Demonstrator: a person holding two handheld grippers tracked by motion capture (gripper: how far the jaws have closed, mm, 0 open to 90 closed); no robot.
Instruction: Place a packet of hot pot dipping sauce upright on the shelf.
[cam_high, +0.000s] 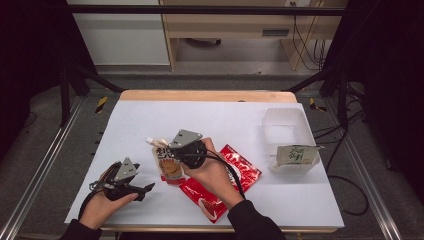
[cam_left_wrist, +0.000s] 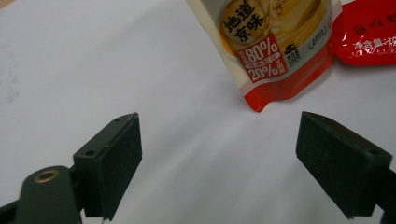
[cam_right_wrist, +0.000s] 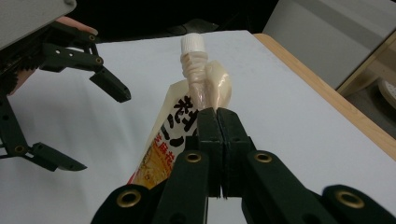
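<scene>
Two grippers are working over a white table (cam_high: 150, 115), one per hand. Going L to R: the left gripper (cam_high: 142, 190) is sitting near the table's front-left corner, held in the person's left hand (cam_high: 100, 207), jaws pointing toward the middle. In the left gripper view its two black pads are standing wide apart w/ bare white table between them, so it's released, gripping nothing; the pouch's red bottom edge is showing just beyond the jaws, not touching them.

Next, the spouted sauce pouch (cam_high: 169, 165) is sitting a bit left of the table's centre, closer to the front edge than the back, spout w/ white cap (cam_right_wrist: 192, 43) pointing toward the back-left. The right gripper (cam_right_wrist: 218, 116) is clamping it: in the right gripper view the jaws are pressed flat together on the pouch's upper part just under the spout neck, w/ the cream and orange printed body hanging below. Whether the pouch is lifting off the table or resting on it, can't tell. The right hand (cam_high: 215, 175) is coming in from the front edge, cable trailing over the wrist.

Under and just right of that hand, a red packet (cam_high: 235, 172) is lying flat near the front edge, its left part partly covered by the pouch and hand.

Toward the right edge, a clear plastic bin (cam_high: 285, 122) is standing, w/ a pale green packet (cam_high: 297, 155) leaning across its front rim.
</scene>
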